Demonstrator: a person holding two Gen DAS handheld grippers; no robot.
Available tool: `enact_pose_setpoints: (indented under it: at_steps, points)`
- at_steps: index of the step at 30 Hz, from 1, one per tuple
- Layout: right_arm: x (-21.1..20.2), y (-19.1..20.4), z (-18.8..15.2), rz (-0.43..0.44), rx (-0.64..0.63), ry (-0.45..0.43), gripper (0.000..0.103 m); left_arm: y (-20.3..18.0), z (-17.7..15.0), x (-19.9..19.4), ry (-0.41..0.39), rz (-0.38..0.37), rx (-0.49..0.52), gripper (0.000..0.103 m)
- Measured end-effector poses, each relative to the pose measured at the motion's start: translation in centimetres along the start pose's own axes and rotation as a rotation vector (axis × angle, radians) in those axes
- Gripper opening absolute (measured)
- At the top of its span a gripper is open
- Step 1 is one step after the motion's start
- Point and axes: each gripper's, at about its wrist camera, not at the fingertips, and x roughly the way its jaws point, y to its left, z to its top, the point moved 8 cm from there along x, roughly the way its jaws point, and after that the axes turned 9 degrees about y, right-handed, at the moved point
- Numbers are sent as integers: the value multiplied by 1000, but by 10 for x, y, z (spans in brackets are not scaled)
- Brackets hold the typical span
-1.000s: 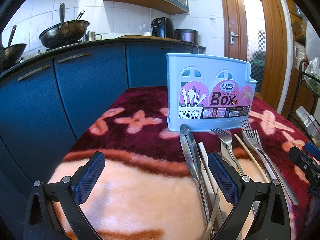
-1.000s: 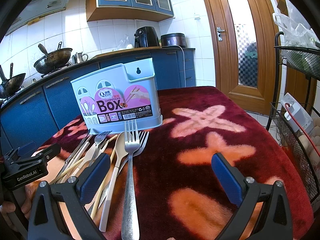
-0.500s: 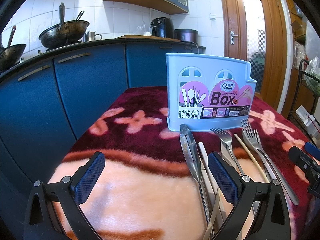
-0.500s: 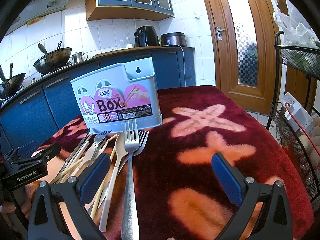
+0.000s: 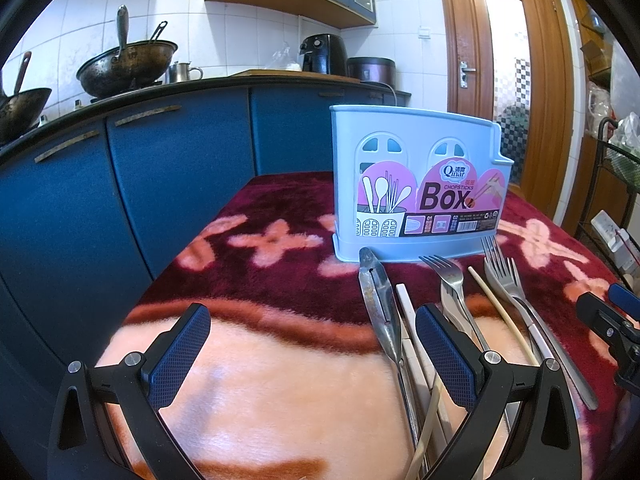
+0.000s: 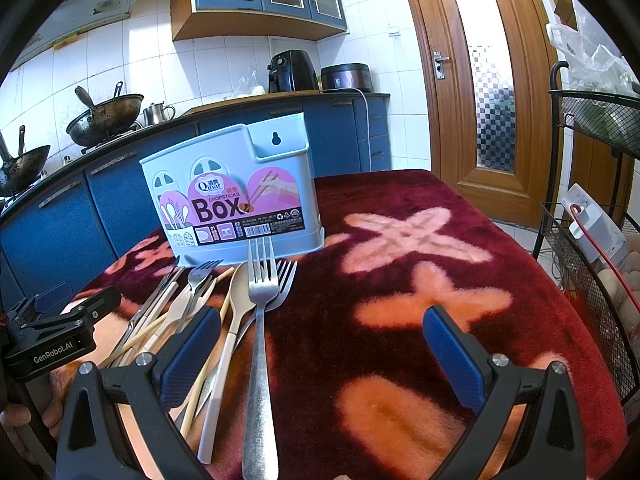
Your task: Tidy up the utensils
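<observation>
Plush crimson cloth with peach flower shapes (image 6: pixel 404 240) covers the table, the largest surface in both views; I judge its deep pile a hazard, since thin handles sink into it and a fingertip may snag the nap instead of sliding under metal. Next in size, the pale blue chopsticks box (image 6: pixel 240 196) stands upright at the far middle of the cloth, its printed label facing me. It looks light and tall, so I expect it to tip or skid if a utensil strikes its rim at an angle.

Just near of the box lies the heap of utensils, handles toward me. The long steel fork (image 6: pixel 260 344) lies on top at the right of the pile, a cream-handled spoon (image 6: pixel 236 312) beside it, a second fork (image 6: pixel 202 280) further left, steel tongs (image 5: pixel 378 304) at the left edge, and a bamboo chopstick (image 5: pixel 502 312) threaded among them. Pieces overlap, so lifting one may drag its neighbours.

The right gripper (image 6: pixel 320 356) is spread wide with nothing held, its left pad over the pile. The left gripper (image 5: pixel 312 352) is likewise wide apart and empty, mostly over bare cloth left of the pile. With both so near, I risk a collision.
</observation>
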Motion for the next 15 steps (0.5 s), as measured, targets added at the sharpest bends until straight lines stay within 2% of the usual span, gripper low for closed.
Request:
enact_pose_setpoints:
  at_steps: [15]
  points:
    - [-1,-2,4,5,10,11,103,-2,-1,3,7,-5,-4,102]
